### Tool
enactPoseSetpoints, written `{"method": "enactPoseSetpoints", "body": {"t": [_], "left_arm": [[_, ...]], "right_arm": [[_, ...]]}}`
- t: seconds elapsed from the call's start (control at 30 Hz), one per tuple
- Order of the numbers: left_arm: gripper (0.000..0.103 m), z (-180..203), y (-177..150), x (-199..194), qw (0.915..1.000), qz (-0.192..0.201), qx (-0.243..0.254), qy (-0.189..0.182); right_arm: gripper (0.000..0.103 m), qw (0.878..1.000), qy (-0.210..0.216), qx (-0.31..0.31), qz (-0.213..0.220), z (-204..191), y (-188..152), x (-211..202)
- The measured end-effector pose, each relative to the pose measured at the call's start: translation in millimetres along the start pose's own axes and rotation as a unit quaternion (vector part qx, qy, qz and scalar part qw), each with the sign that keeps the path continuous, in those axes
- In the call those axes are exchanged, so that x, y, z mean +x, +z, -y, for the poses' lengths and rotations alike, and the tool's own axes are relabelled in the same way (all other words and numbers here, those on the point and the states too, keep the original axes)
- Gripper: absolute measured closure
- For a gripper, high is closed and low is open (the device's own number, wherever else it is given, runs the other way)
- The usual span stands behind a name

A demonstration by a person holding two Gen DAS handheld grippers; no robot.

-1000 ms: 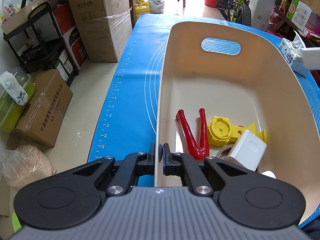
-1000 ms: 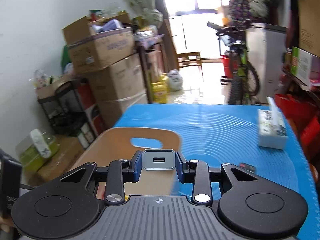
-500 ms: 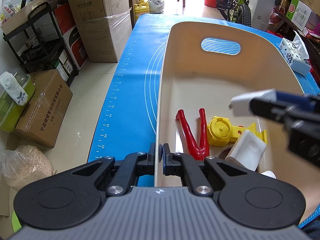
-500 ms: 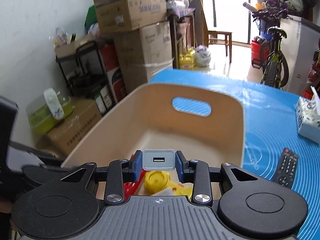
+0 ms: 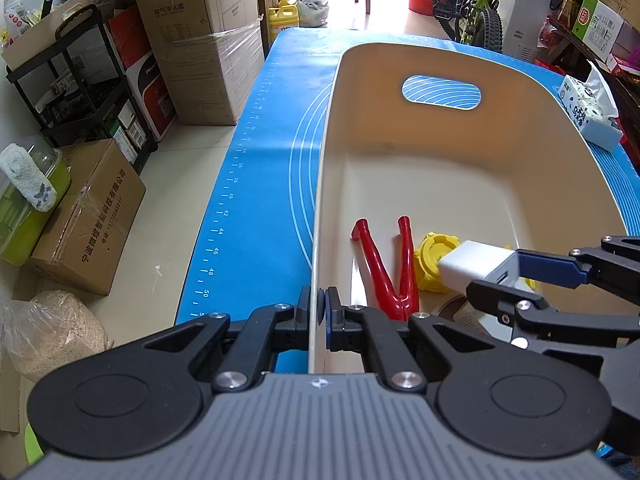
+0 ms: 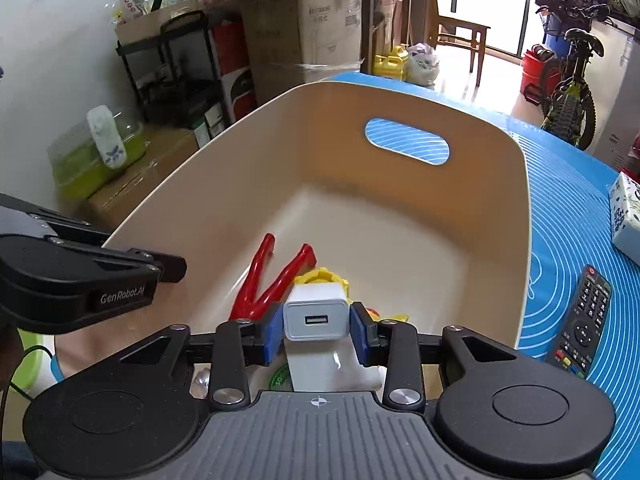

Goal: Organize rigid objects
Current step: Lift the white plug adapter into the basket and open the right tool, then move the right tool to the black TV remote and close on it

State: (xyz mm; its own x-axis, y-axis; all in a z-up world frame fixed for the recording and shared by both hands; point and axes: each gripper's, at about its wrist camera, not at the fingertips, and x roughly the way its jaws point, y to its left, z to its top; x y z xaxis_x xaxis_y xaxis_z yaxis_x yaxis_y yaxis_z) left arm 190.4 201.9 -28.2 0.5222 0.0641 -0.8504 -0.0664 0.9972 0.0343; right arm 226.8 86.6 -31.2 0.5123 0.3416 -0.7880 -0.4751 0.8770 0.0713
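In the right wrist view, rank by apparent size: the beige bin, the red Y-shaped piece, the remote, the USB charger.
1. beige bin, by far the largest.
2-3. red Y-shaped piece and remote: look alike in length, unranked.
4. USB charger, smallest, though it sits nearest the camera in the right hand-held gripper.

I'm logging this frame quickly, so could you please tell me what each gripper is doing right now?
Left gripper: closed on the side wall of the cream bin.
Right gripper: holding the white USB charger above the bin.
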Motion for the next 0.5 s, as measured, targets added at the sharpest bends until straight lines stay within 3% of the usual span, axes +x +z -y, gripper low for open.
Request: {"method": "enactPoseSetpoints", "body": {"t": [0.1,0.37,0.5], "left_arm": [[0.096,1,0,0,1.0000,0.000,0.000,0.000],[0.096,1,0,0,1.0000,0.000,-0.001,-0.001],[0.096,1,1,0,1.0000,0.000,-0.001,0.000]], "right_arm": [[0.041,1.000,0.016,0.008,0.015,5,-3,-7],[0.031,0.994,0.030,0.042,0.099,38,-9,-52],[0.030,0.989,-0.013,0.069,0.131,67,-12,-72]]}}
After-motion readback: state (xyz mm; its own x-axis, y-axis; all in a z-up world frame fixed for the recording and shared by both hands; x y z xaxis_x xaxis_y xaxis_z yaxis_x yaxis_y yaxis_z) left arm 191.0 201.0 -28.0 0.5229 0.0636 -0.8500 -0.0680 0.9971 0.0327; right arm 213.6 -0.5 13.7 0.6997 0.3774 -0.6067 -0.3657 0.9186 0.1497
